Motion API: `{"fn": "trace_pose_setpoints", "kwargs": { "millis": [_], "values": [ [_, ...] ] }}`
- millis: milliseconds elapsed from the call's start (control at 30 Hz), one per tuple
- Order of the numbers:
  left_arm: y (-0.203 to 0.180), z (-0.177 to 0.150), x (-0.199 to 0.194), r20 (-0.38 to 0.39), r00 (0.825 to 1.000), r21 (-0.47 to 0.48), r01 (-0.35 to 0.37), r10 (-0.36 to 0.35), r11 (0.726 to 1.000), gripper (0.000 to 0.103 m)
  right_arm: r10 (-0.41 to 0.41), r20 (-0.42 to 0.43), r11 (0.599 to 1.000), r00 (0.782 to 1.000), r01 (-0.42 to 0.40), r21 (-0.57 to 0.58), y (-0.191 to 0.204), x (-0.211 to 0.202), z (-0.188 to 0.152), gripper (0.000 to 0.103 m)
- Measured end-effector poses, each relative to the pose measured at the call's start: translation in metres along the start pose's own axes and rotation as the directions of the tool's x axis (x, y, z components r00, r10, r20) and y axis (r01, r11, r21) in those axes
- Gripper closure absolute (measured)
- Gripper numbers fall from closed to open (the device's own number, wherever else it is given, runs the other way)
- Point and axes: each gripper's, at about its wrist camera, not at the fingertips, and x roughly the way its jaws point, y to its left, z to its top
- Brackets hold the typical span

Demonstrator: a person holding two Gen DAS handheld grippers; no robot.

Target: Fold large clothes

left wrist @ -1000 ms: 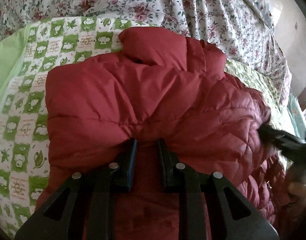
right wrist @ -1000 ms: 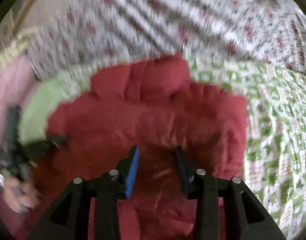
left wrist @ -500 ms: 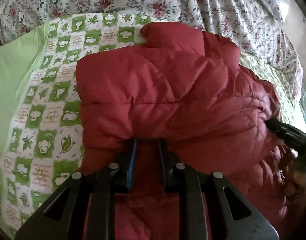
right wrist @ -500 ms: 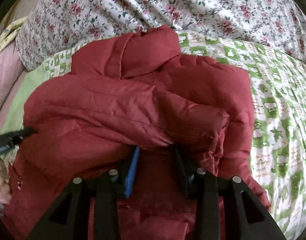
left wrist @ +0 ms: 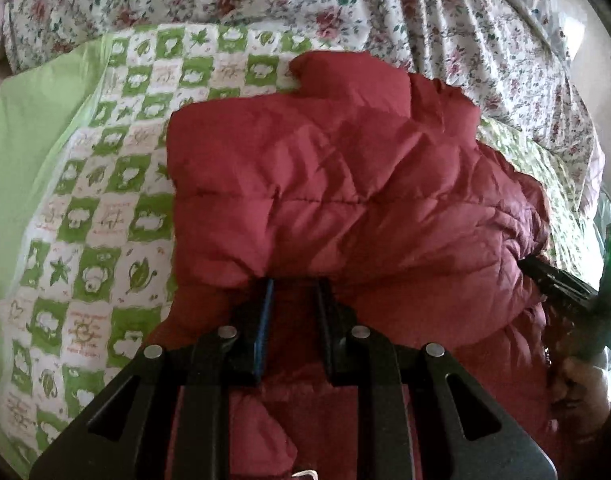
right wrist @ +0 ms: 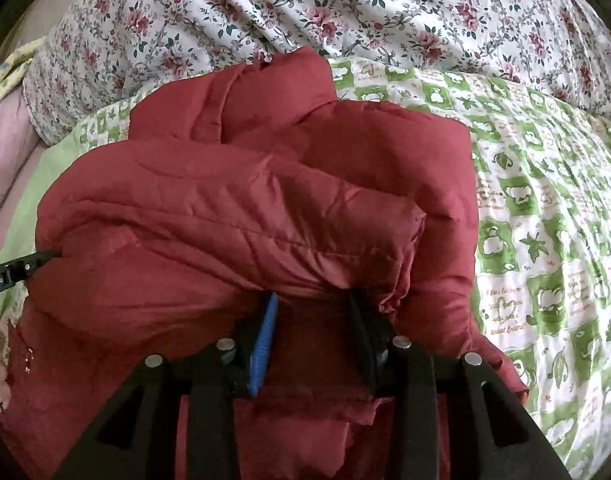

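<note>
The red padded jacket (left wrist: 345, 184) lies on the bed, directly ahead of both grippers, its collar at the far end and a thick fold of its near portion doubled over toward that collar. We see the left gripper (left wrist: 293, 284) and the right gripper (right wrist: 311, 298) each clamped on this raised fold, the fingers (right wrist: 267, 328) buried in fabric. Compared with a second ago, the fold has travelled farther from us over the jacket's body, and the right view, then blurred by motion, is now sharp; we judge the carry to be slowing. This suggests one lengthwise fold is nearly laid, with release and flattening still to come. Beyond and beside the jacket lies the green checked quilt (left wrist: 105, 216); farther ahead, the floral sheet (right wrist: 345, 8).
</note>
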Motion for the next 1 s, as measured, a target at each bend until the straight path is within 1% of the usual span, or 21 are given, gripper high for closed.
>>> {"fn": "trace_pose_setpoints", "kwargs": {
  "millis": [100, 267, 333, 400, 467, 533, 567, 633, 733, 867, 1000],
  "values": [
    [0.001, 0.000, 0.008, -0.015, 1.000, -0.004, -0.004, 0.004, 1.000, 0.085, -0.004, 0.001, 1.000, 1.000, 0.004, -0.005, 0.001, 0.000, 0.000, 0.065],
    [-0.006, -0.001, 0.013, -0.008, 0.999, 0.034, -0.049, 0.050, 0.998, 0.084, -0.008, -0.003, 1.000, 1.000, 0.008, -0.003, 0.001, -0.001, 0.001, 0.065],
    [-0.005, 0.000, 0.012, -0.019, 0.999, 0.029, -0.045, 0.046, 0.999, 0.084, -0.009, -0.004, 1.000, 1.000, 0.009, -0.006, 0.002, -0.007, 0.002, 0.065],
    [-0.002, 0.002, 0.012, -0.027, 0.999, 0.019, -0.038, 0.038, 0.999, 0.084, 0.005, -0.002, 1.000, 1.000, -0.005, 0.015, 0.001, -0.021, 0.001, 0.065],
    [-0.002, 0.003, 0.011, -0.030, 0.999, 0.016, -0.038, 0.038, 0.999, 0.084, 0.023, 0.005, 0.999, 1.000, -0.023, 0.043, -0.001, -0.036, -0.002, 0.063],
    [-0.004, 0.003, 0.008, -0.028, 0.999, 0.022, -0.045, 0.045, 0.999, 0.084, 0.049, 0.009, 0.997, 0.999, -0.049, 0.058, -0.003, -0.052, -0.006, 0.058],
    [-0.004, 0.002, 0.005, -0.027, 0.999, 0.020, -0.047, 0.048, 0.999, 0.084, 0.058, 0.010, 0.997, 0.998, -0.058, 0.059, -0.003, -0.061, -0.009, 0.057],
    [-0.003, 0.001, -0.004, -0.024, 0.999, 0.005, -0.040, 0.040, 0.999, 0.084, 0.065, 0.005, 0.996, 0.998, -0.065, 0.055, -0.005, -0.076, -0.014, 0.051],
    [0.000, -0.007, -0.021, -0.014, 1.000, -0.013, -0.018, 0.018, 1.000, 0.084, 0.068, 0.005, 0.997, 0.998, -0.068, 0.047, -0.008, -0.097, -0.024, 0.049],
    [0.005, -0.026, -0.048, -0.003, 1.000, -0.021, 0.008, -0.008, 1.000, 0.084, 0.079, -0.003, 0.996, 0.997, -0.079, 0.049, -0.015, -0.122, -0.037, 0.048],
    [0.006, -0.051, -0.073, -0.005, 1.000, -0.016, 0.028, -0.028, 0.999, 0.084, 0.082, -0.012, 0.996, 0.997, -0.081, 0.048, -0.018, -0.139, -0.051, 0.043]
  ]
}}
